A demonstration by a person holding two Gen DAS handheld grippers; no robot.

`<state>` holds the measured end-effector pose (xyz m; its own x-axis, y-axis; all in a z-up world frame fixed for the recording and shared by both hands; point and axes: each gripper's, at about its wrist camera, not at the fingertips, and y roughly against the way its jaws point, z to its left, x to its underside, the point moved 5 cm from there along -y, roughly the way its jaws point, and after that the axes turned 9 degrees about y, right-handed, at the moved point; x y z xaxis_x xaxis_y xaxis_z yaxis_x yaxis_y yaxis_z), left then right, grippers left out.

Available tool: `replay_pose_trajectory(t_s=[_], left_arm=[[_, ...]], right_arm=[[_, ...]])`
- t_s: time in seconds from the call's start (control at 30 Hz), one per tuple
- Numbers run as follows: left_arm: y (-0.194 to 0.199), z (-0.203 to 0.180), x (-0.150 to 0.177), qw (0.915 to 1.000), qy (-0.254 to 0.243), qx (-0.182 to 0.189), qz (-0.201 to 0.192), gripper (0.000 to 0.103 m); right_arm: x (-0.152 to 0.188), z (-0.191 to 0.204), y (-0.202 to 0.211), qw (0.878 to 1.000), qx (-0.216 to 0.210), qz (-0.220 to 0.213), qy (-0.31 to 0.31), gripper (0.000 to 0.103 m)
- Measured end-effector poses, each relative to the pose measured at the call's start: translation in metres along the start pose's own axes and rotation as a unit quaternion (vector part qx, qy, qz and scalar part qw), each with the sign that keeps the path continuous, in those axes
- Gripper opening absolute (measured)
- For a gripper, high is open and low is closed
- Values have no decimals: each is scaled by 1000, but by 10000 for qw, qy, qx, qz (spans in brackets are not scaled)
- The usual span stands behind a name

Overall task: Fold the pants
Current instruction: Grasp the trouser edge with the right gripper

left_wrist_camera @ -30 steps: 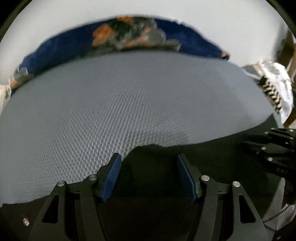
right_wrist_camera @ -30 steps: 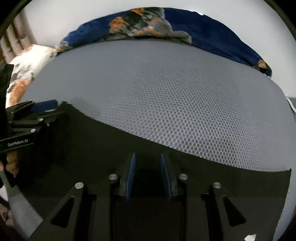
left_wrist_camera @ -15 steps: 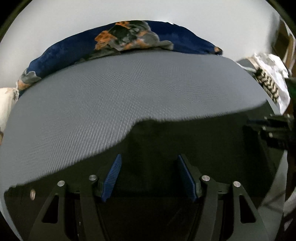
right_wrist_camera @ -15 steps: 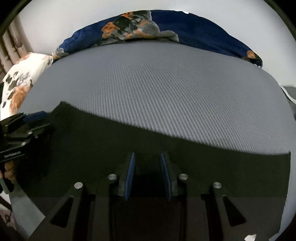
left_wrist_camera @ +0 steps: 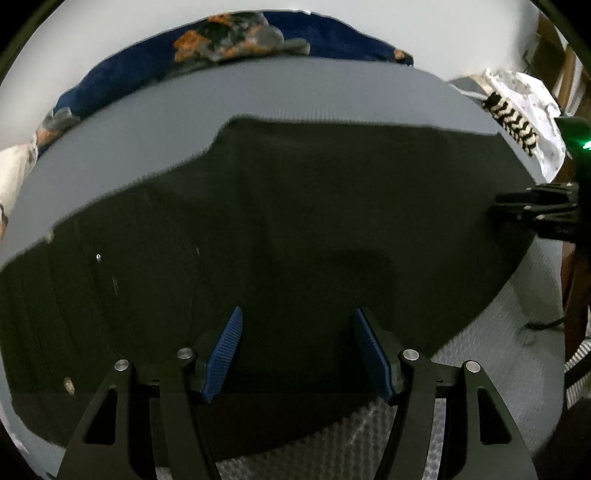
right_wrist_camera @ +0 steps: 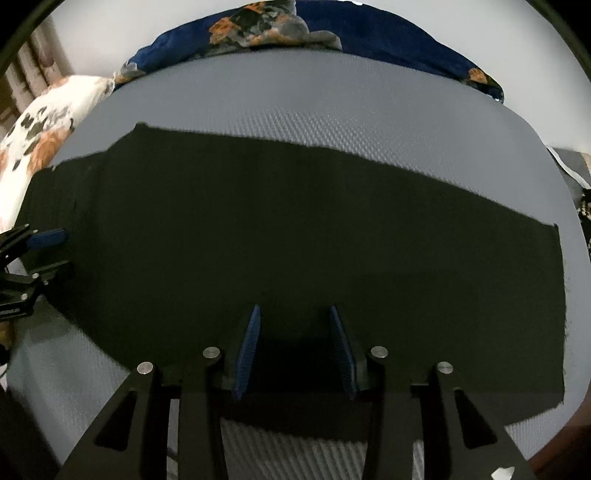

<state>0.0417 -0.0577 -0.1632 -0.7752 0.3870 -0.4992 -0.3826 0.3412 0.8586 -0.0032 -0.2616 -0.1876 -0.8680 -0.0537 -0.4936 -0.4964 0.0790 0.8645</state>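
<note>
Black pants (left_wrist_camera: 295, 203) (right_wrist_camera: 295, 221) lie spread flat across a grey textured mattress (left_wrist_camera: 147, 110) (right_wrist_camera: 295, 92). My left gripper (left_wrist_camera: 297, 312) hangs over the near edge of the cloth, its blue pads wide apart and open, gripping nothing. My right gripper (right_wrist_camera: 294, 308) hovers over the same near edge further right; its jaws are opening, with dark cloth below them and no pad pressing on it. Each gripper shows in the other's view: the right gripper (left_wrist_camera: 535, 210) at the pants' right end, the left gripper (right_wrist_camera: 55, 254) at their left end.
A dark blue floral blanket (left_wrist_camera: 240, 40) (right_wrist_camera: 277, 26) lies bunched along the mattress's far edge against a white wall. A white floral pillow (right_wrist_camera: 40, 122) sits at the left, a white patterned cloth (left_wrist_camera: 517, 107) at the right. Bare mattress shows beyond the pants.
Both grippers have drawn back toward the near side, so the pants now fill most of each view and their near edge shows. The right pads stand wider apart than before.
</note>
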Motion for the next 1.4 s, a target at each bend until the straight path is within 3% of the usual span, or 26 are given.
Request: replay_pose_trajectory(t_s=[0.17,0.27,0.43,0.53,0.7,0.8,0.9,1.07,1.3,1.4], left_arm=[[4,-3,10,10000,46,-7,54,63],[6,-2,8,9998,189,55,82,63],[8,-7,0,9997,223,62,43,63],[6,-14,-9,9998,170,59,2,63],[-2,-24,-24,9996,237,155,16,63],[-9,-27,-31,9995,283,125,79,63],[-13,-32,-37,9995,289,116,113,63],[-22,-39,-43,9994,270,48,230,63],[-30,-42,-46,9991,235,-29,357,63],[-31,-42,-47,9990,273,-49,352,63]], right_arm=[[17,-16,10,9995,-256,33,-190,37],[24,-46,22,9960,-519,-184,-697,37],[48,-124,46,9795,-864,-510,-1749,38],[67,-181,61,9670,-773,-718,-2320,39],[109,-258,64,9430,-979,-714,-3101,39],[123,-285,59,9384,-974,-596,-3260,36],[133,-299,52,9287,-1323,-632,-3405,30],[145,-312,45,9328,-1486,-530,-3239,28],[128,-301,38,9380,-1889,-585,-2848,26],[121,-294,31,9351,-2118,-623,-2773,20]])
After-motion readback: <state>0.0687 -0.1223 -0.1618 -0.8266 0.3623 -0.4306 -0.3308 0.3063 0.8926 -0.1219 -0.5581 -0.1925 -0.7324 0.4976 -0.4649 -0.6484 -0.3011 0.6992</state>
